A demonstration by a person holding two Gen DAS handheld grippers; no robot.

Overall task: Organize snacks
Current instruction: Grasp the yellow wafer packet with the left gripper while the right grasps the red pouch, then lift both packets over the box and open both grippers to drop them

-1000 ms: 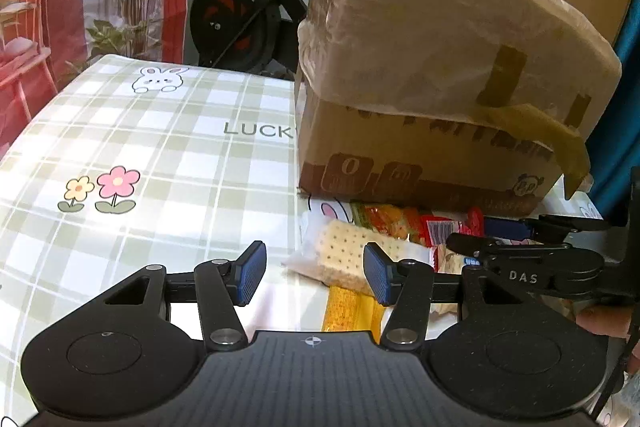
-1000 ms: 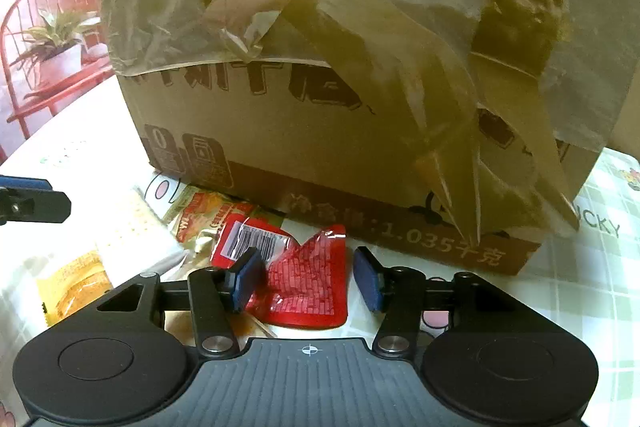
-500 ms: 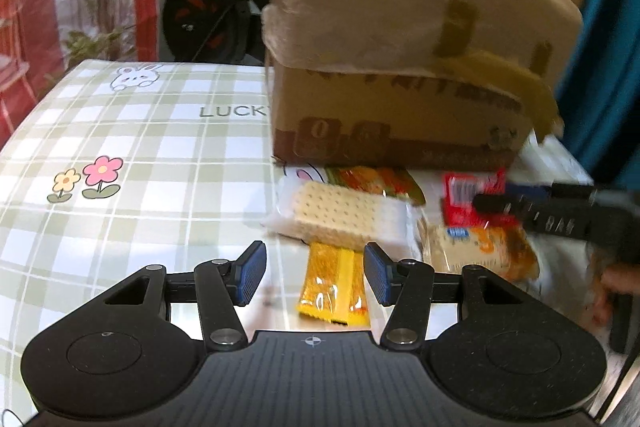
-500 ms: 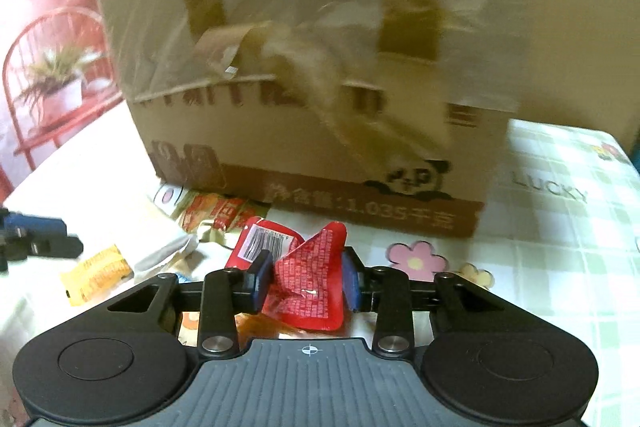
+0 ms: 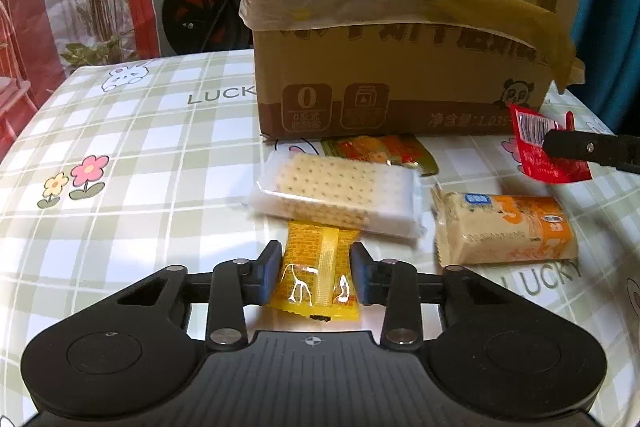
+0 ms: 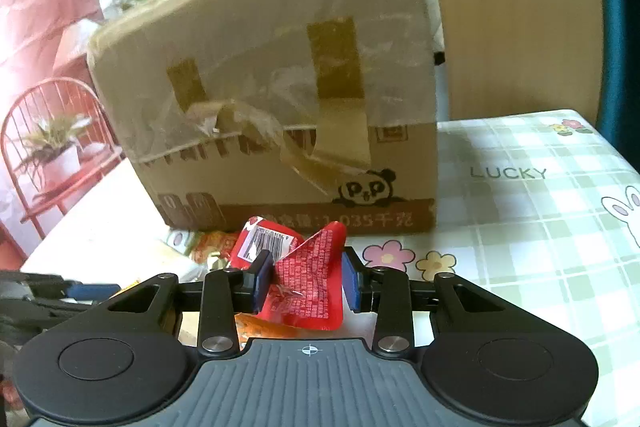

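My left gripper [image 5: 316, 277] has its jaws either side of a yellow snack packet [image 5: 316, 271] lying on the table, touching its edges. A clear pack of white crackers [image 5: 340, 197] overlaps the packet's far end. An orange biscuit pack [image 5: 504, 229] lies to the right, an orange-red pouch [image 5: 380, 151] by the box. My right gripper [image 6: 306, 281] is shut on a crumpled red packet [image 6: 308, 287] and holds it above the table; it also shows in the left wrist view [image 5: 548, 155].
A large taped cardboard box [image 5: 400, 27] stands on the checked tablecloth [image 5: 140, 155] behind the snacks; it also fills the right wrist view [image 6: 280, 107]. An exercise bike [image 5: 200, 7] and plants are behind the table. My left gripper shows at the left edge [image 6: 48, 297].
My left gripper came down and its jaws narrowed around the yellow packet. My right gripper closed on the red packet, lifted it and drew back to the right.
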